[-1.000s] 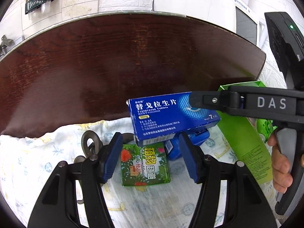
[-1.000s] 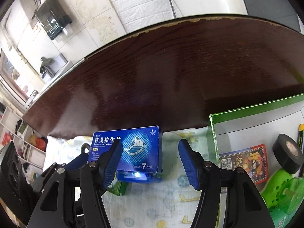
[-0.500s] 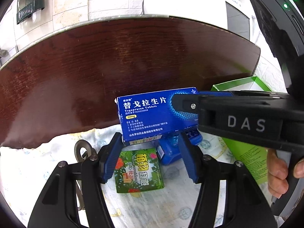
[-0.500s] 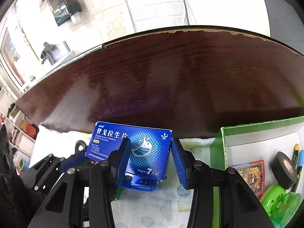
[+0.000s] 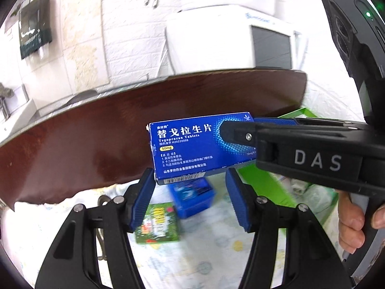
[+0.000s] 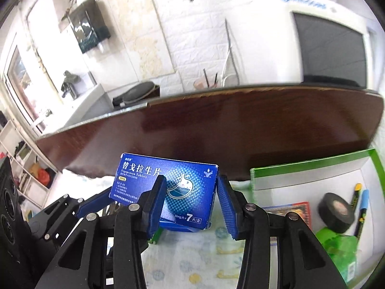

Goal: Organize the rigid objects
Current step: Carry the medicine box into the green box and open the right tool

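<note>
The right claw [image 6: 190, 198] grips the flat blue cardboard tablet box [image 6: 168, 187] by one end, lifted clear of the patterned cloth below; the free end juts toward the left claw [image 5: 190, 197], which gapes wide just beneath it. Held so near its edge, the box could pivot or slip out. Swinging it toward the green-rimmed cardboard tray [image 6: 312, 166] risks clipping the tray wall.
</note>
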### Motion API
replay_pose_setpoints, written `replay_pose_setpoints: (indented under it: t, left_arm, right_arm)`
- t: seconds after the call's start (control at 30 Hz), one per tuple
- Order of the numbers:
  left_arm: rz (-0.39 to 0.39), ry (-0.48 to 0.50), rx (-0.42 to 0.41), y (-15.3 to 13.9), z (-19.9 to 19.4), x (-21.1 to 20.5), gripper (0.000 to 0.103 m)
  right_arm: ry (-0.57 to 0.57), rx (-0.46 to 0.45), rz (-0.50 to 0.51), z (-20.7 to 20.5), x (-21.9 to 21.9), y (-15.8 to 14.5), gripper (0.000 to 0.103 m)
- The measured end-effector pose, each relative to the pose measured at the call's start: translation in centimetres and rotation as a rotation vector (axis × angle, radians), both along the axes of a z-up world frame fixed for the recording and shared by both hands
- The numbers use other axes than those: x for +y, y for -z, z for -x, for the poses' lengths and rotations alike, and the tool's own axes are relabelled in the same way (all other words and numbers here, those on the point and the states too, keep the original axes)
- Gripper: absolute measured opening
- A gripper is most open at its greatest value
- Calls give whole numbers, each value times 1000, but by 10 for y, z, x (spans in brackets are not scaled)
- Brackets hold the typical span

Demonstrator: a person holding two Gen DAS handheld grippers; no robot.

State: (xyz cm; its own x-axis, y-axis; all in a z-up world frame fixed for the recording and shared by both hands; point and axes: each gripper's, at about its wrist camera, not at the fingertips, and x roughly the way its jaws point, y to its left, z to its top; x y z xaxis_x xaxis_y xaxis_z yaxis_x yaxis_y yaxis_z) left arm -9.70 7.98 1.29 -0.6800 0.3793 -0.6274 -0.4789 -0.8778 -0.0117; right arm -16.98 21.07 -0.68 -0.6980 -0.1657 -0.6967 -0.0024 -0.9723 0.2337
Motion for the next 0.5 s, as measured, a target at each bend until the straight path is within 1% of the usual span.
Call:
replay_pose_setpoints:
  t: [0.2,0.37,0.5]
  left_arm:
    - [1,67,35,-22,-12,36,58]
    - [4,142,48,-30,-16,74,58]
    - [25,213,55,-32,-21,121,58]
  right_arm:
    - [50,51,6,-26,30,-20,46]
    - [117,85,10,-44,64,-30,46]
    - [185,98,15,-60,100,-34,46]
